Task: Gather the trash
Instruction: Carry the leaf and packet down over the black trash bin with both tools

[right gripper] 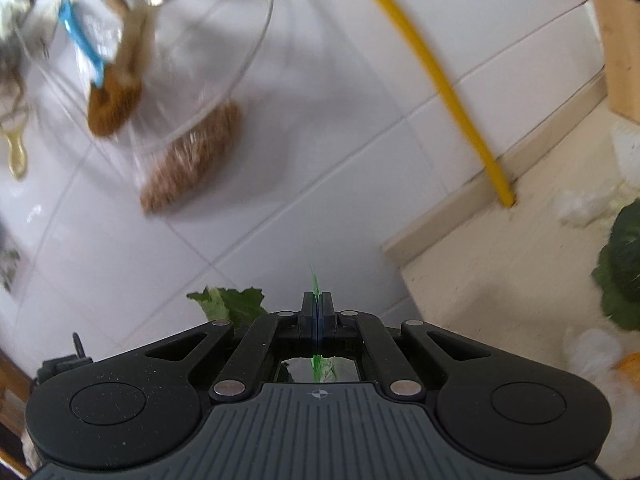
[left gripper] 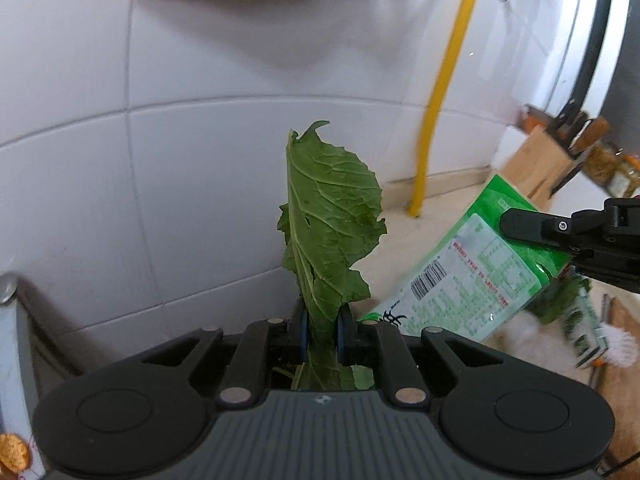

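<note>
A white tiled wall (left gripper: pixel 192 152) stood behind a beige worktop (right gripper: pixel 500 264), and a yellow pipe (left gripper: pixel 440 92) met the worktop at its back edge, beside the wall. The left gripper (left gripper: pixel 322 334) was clenched on a green leaf (left gripper: pixel 328 216), which stood upright out of its pads in front of the wall. The right gripper (right gripper: pixel 317 312) was clamped on a green wrapper (left gripper: pixel 476 276), held in the air over the worktop; in its own view only a thin green edge showed between the pressed pads. A wooden knife block (left gripper: pixel 536 168) stood near the back edge.
</note>
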The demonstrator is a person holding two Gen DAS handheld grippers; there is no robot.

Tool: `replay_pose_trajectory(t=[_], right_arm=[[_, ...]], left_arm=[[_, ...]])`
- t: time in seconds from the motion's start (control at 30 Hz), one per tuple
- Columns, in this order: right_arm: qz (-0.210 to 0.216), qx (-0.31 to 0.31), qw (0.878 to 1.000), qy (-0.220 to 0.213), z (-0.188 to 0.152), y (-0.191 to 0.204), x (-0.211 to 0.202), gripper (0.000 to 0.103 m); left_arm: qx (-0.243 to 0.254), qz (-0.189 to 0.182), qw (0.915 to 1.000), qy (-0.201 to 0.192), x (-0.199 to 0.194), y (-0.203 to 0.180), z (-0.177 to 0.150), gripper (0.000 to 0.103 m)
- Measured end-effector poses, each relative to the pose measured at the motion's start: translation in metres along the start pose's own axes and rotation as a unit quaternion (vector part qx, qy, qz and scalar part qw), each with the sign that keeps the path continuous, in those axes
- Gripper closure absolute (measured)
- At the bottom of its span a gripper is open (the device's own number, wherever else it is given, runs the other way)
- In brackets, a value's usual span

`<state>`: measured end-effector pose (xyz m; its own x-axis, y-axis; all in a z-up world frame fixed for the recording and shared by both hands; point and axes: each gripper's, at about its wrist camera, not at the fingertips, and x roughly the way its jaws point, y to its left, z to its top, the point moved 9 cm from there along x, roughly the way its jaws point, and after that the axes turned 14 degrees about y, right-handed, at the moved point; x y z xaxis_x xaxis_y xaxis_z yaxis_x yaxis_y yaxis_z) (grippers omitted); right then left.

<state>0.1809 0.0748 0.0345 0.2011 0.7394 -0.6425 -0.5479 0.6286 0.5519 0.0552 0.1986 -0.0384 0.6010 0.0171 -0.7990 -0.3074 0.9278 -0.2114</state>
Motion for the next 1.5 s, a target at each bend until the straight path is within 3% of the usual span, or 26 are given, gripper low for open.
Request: replay_pose_trajectory(t=[0.47,0.7,0.93,1.23,1.37,1.5], right_arm=[[-0.053,-0.009,0.995,0.082,-0.030,-0.009,0.094,0.102],[-0.081,-0.003,0.991,0.105,-0.052,-0.027,0.139,0.102],[-0.120,-0.023,0.984,0.133,-0.087,-0.036,0.188,0.102],[-0.163,-0.029,0.976,0.142,-0.104,-0.069,0.235,0.102],[-0.190,-0.052,0.969,0.147,-0.113,-0.079,0.252,0.102],[-0.209,-0.058,0.963,0.159,-0.120,-0.086,0.265,0.093]], left_arm=[[-0.049,0.029,0.9967,0.058,0.071,0.041,-0.023,0.094],[-0.090,0.037,0.9909,0.093,0.106,0.059,-0.042,0.094],[-0.128,0.060,0.9805,0.137,0.146,0.066,-0.064,0.093],[-0.179,0.077,0.9627,0.187,0.200,0.086,-0.094,0.093],[-0.203,0.058,0.9547,0.210,0.217,0.096,-0.110,0.093],[-0.205,0.055,0.9509,0.226,0.232,0.098,-0.117,0.089]])
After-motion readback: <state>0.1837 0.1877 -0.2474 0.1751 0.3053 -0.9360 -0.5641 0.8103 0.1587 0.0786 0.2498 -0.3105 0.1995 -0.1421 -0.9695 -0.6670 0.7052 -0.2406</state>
